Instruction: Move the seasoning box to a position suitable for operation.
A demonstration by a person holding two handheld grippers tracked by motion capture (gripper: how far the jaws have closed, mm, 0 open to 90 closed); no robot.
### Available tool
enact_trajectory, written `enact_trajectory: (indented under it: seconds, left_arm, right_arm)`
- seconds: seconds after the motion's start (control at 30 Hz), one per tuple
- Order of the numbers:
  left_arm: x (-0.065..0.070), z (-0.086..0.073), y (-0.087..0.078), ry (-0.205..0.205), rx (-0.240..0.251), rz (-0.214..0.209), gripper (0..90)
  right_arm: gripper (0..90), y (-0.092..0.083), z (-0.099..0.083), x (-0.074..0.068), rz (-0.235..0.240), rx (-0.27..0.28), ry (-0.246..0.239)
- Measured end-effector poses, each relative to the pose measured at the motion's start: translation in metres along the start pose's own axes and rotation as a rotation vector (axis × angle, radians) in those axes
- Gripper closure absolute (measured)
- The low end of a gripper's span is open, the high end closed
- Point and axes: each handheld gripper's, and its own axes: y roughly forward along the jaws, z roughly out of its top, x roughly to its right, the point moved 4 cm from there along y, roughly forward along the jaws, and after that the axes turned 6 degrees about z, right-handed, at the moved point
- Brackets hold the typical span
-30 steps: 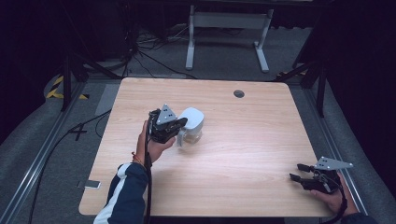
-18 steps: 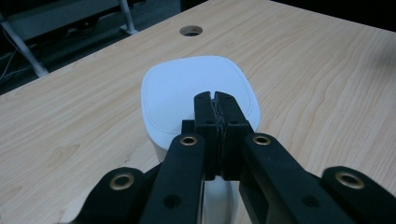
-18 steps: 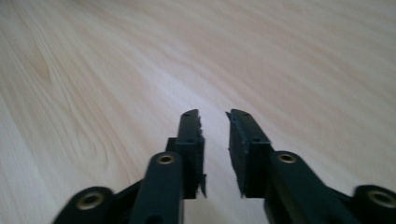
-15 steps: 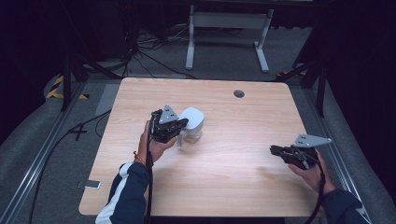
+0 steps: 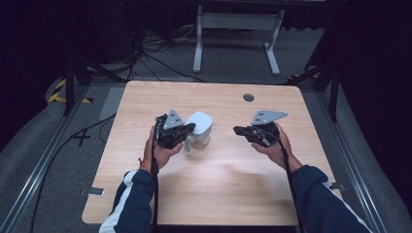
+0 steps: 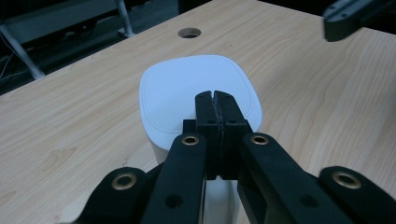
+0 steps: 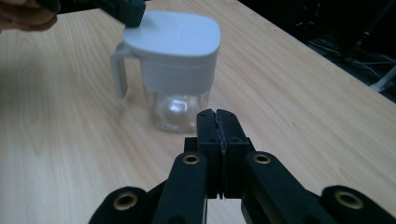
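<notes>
Pitcher (image 7: 170, 65), white-lidded with a clear, likely fragile base, is stood mid-table; its handle (image 7: 119, 70) is best gripped. Left gripper (image 6: 217, 109) and right gripper (image 7: 217, 126) are closed, empty.

Wooden table (image 5: 218, 194), white-lidded jug (image 5: 200, 128) — left claw (image 5: 188, 130) touching it, right claw (image 5: 240, 130) near

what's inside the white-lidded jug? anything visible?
The jug has a white lid, a white upper body and a clear glass base. Through the base only glare and wood grain show, no contents evident. The opaque upper section hides its interior.
</notes>
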Motion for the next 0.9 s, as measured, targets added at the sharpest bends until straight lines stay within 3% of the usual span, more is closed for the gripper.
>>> enact_trajectory:
  seconds: [0.07, 0.3, 0.57, 0.9]
  left_arm:
    - [0.000, -0.001, 0.000, -0.018, 0.005, -0.010, 89.9]
    - [0.004, -0.001, -0.002, 0.001, 0.010, -0.012, 89.9]
    - [0.004, -0.003, -0.004, 0.000, 0.013, -0.023, 89.9]
    - [0.007, -0.003, -0.005, 0.004, 0.003, -0.027, 90.0]
  right_arm:
    - [89.6, 0.008, 0.010, 0.003, 0.015, 0.017, 0.020]
    - [89.7, 0.029, 0.025, 0.008, 0.018, 0.003, 0.017]
    - [89.7, 0.045, 0.027, 0.003, 0.027, -0.024, -0.007]
    - [89.7, 0.054, 0.027, -0.001, 0.040, -0.041, -0.001]
